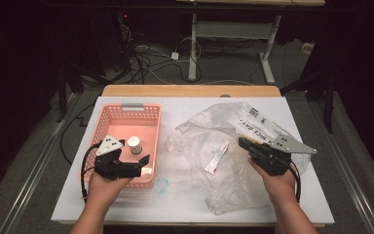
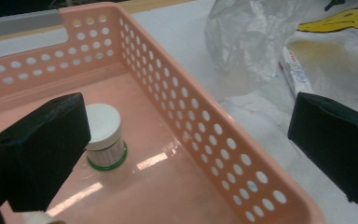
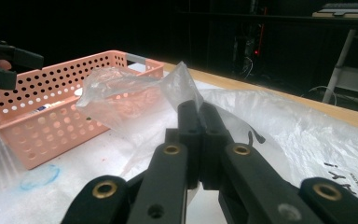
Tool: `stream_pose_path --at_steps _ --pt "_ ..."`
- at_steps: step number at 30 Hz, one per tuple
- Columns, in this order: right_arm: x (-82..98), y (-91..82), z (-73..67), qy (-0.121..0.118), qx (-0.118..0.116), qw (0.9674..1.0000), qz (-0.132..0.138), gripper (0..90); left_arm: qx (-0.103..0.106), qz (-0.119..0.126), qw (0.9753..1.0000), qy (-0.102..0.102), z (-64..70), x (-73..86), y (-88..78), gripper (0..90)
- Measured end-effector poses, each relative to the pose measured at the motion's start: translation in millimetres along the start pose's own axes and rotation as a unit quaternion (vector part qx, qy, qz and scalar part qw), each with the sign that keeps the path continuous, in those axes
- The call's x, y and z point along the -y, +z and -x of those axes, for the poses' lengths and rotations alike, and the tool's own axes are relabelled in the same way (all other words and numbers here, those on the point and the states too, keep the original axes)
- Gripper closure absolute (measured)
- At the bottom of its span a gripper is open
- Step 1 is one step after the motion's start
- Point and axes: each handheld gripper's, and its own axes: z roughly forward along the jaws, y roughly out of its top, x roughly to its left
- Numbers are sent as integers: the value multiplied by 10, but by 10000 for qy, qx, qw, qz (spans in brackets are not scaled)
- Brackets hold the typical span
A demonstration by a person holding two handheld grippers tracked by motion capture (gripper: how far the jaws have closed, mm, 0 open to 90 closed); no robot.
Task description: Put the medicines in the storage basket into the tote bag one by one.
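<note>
Pink perforated plastic basket [image 1: 108,127] holds a small white-capped jar [image 1: 135,144], just ahead of the left gripper [image 1: 145,165], whose jaws stand wide apart over the basket's near wall. Right gripper [image 3: 199,108] is pinched together on the crinkled clear plastic bag [image 1: 202,141].

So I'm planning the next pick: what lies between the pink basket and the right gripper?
In the high view, between basket and right gripper: crumpled clear plastic bag, a small tube inside.
</note>
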Motion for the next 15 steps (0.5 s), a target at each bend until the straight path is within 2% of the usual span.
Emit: stream_pose_path --at_steps 9,15 --pt "2 -2 1 18 -10 10000 -5 900 -143 53 9996 -225 -159 30 -93 0" --pt "7 3 3 25 3 10000 -20 900 -151 112 9996 -229 -154 12 -107 0"
